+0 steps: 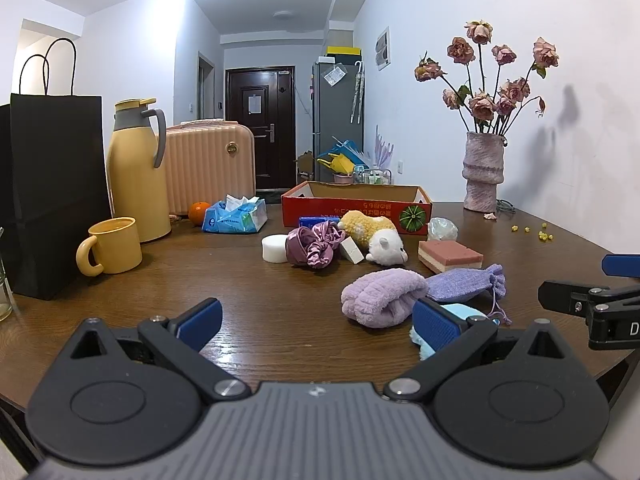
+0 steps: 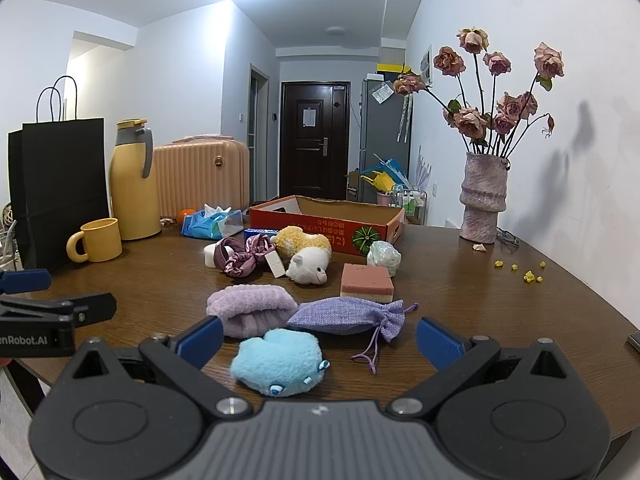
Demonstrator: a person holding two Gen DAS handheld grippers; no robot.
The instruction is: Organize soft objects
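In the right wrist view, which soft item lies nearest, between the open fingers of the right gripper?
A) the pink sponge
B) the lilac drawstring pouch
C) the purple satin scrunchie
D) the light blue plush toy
D: the light blue plush toy lies on the table between the spread fingers of the right gripper, closer than the lilac drawstring pouch beyond it.

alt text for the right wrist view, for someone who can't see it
The open right gripper hovers low over a brown table, jaws spread around a fluffy blue plush. Beyond it lie a purple towel, a lilac drawstring pouch, a pink sponge, a white-and-yellow plush and an open cardboard box.
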